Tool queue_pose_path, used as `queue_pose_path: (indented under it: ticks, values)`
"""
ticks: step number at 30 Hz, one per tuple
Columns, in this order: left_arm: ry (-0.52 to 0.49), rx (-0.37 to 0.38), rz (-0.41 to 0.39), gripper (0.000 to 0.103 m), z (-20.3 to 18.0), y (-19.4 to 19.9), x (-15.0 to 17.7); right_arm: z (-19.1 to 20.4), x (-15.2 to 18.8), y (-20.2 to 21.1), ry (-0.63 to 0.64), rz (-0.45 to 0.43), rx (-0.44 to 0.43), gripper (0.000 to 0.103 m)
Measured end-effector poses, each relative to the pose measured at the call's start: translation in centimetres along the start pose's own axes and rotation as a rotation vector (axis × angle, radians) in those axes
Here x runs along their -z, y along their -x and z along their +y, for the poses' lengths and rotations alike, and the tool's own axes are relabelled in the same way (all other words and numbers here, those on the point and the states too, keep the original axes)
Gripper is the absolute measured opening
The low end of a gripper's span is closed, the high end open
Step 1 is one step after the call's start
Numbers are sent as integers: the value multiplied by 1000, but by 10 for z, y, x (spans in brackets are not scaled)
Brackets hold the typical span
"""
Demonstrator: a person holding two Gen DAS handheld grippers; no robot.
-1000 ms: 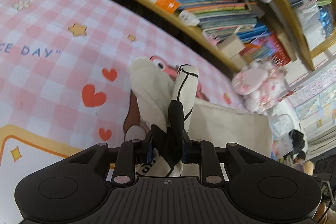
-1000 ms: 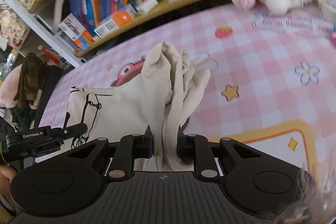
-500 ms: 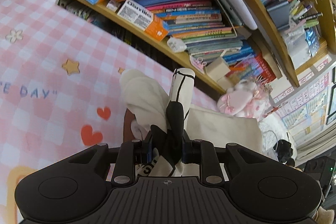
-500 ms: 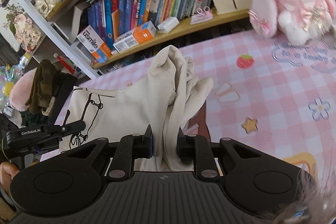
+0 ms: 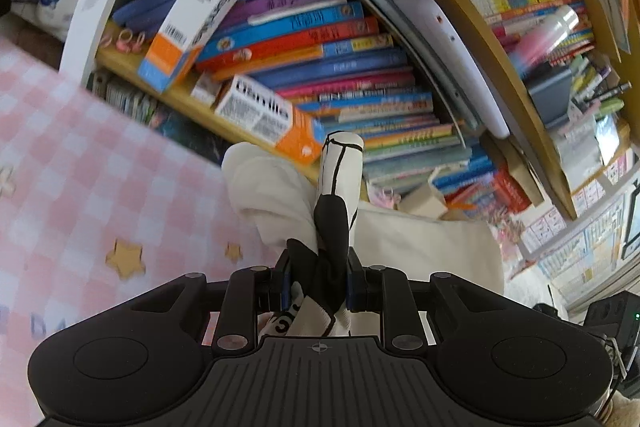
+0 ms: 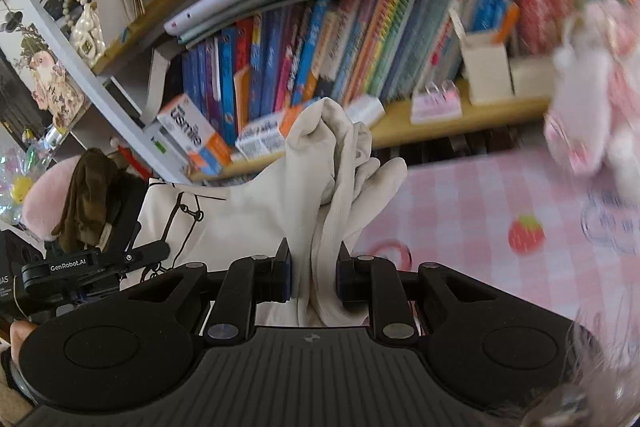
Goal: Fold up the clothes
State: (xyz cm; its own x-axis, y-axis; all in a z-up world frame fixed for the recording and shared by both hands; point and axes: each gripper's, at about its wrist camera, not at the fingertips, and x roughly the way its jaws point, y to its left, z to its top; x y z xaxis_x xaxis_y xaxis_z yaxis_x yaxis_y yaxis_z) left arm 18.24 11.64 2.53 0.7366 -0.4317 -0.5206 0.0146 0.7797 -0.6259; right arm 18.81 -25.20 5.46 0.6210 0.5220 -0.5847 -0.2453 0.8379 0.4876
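Over the last second both grippers have come up and moved toward the bookshelf (image 5: 400,99) at the far side: the pink checked cloth on the counter (image 5: 80,167) now takes up less of each view and the rows of books fill more. The shirt (image 6: 256,211) has gone up with them, which suggests the near edge is being carried over toward the far edge to make a fold, though the fold is not laid down yet.

The left gripper (image 5: 316,287) is clamped on a bunched corner with black print, the cloth standing up in a roll between its fingers. The right gripper (image 6: 314,281) is clamped on a plain cream corner, gathered into soft ridges above its fingers.

The shirt is cream with a black line drawing on its left part. It hangs stretched between the two grippers above the counter, sagging and creased in the middle. A pink plush toy (image 6: 592,99) sits on the counter to the far right, near the shelf.
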Motion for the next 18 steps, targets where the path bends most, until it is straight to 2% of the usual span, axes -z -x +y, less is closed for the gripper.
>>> queue_pose_path:
  ticks: [6,18]
  values:
    - [-9,-4,0,22,6,-20,-17,-5,-20,-29,-4,6,6,17]
    - [18,-1,41,22,34,-58,-21,-23,-25,-70,-19,56,22,17]
